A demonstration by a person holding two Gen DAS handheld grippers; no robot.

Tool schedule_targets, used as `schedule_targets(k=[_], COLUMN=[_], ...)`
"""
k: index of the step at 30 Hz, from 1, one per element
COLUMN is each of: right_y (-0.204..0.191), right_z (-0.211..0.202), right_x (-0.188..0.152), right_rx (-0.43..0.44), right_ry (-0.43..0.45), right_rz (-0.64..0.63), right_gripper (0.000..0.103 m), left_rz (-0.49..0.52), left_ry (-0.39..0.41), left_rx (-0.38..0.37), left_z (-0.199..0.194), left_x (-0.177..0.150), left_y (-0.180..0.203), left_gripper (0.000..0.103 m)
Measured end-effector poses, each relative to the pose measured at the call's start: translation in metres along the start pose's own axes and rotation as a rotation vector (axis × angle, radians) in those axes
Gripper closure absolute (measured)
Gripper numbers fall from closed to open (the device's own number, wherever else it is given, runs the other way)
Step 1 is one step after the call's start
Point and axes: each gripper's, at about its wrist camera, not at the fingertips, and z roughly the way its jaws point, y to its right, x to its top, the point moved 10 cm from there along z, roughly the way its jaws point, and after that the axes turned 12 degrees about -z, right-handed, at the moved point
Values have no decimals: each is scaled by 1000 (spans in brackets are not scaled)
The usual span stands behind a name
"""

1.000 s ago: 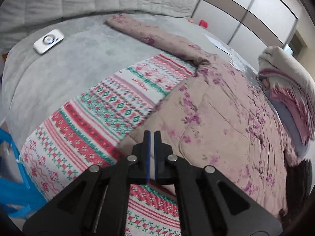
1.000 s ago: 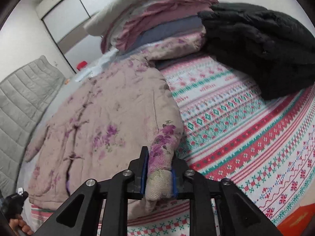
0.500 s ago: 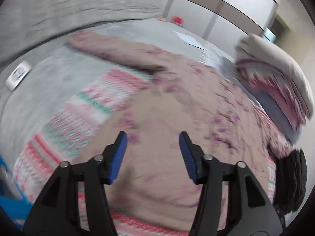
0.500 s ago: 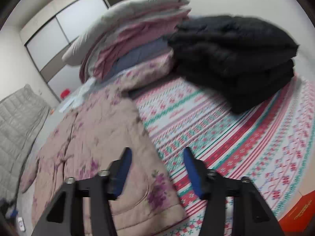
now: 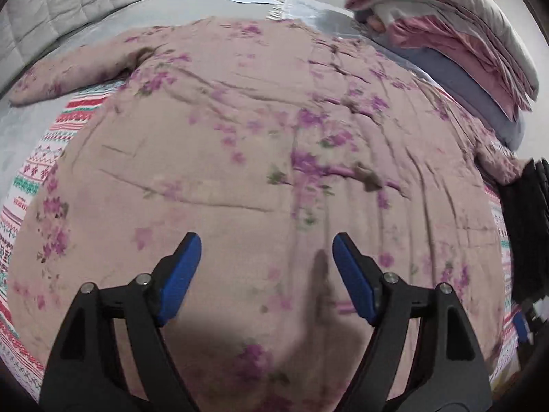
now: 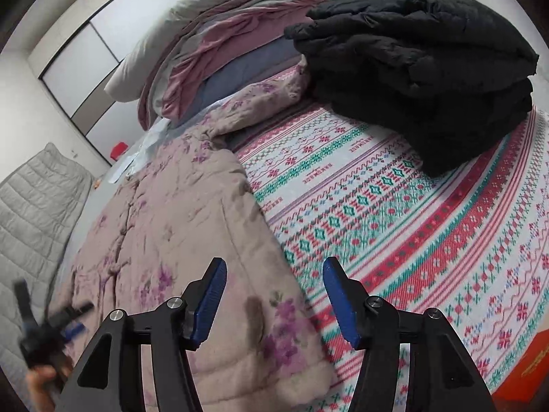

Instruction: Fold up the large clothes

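- Since a second ago, both sets of jaws opened and let go of the floral padded coat (image 5: 260, 144); left gripper (image 5: 266, 267) swung from the coat's edge over to its middle.
- Left wrist view: jaws just been opening, now spread wide, nothing between the blue pads, hovering above the coat. Coat spread flat on the patterned bedspread (image 5: 37, 158), one sleeve stretched out at the upper left. Stack of folded bedding (image 5: 456, 44) at the upper right, beside the coat's far edge.
- Right wrist view: right gripper (image 6: 274, 295) with jaws just been opening, now parted and empty, above the coat's near corner where it meets the bedspread. Folded black jacket (image 6: 429, 72) well apart on the bedspread, next to the bedding stack. Left gripper blurred at the lower left edge.
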Motion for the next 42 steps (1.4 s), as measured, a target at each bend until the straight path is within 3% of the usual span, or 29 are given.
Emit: schedule_targets(k=[4,6,9,15,21,22,24,26,29,31,33,36,39,42], right_y=[-17,-17,-1,34,79,80,80,76,56,36,25,31,55,46], right_z=[14,23,45,117,179,185,191,187,151,123,108,112,126,113], right_x=[45,83,141,219,241,245,250,261,291,306,311,307,298,307], right_rx=[61,70,7,-87,-202,-217,-282,-336,-447,-478,-486,-494,-475,-445], right_ry=[-5,30,75,38,-4,10,-4,1,121,211,247,186,122,209], right_rz=[-67,-79,-60,-21,136,139,102,37,-117,-214,-243,-189,-38,34], right_gripper=[43,36,32,32,35,39,96,97,97,98,98,98,98,98], left_rz=[-27,-58,-85,-104,-124,-126,-126,-128,-140,-143,-145,-154,-169,-199], left_ry=[12,-4,-10,0,3,1,-1,-5,-7,-7,-8,-9,-10,-11], left_rx=[38,27,4,26,36,35,34,31,26,26,25,20,14,0], left_z=[7,10,10,16,22,22,23,24,23,23,22,22,20,18], left_x=[9,10,12,21,29,29,30,30,31,31,31,31,33,37], left_y=[-13,-18,-22,-27,-31,-31,-31,-32,-33,-33,-32,-34,-38,-41], left_gripper=[24,24,24,24,24,24,24,24,24,24,24,24,24,24])
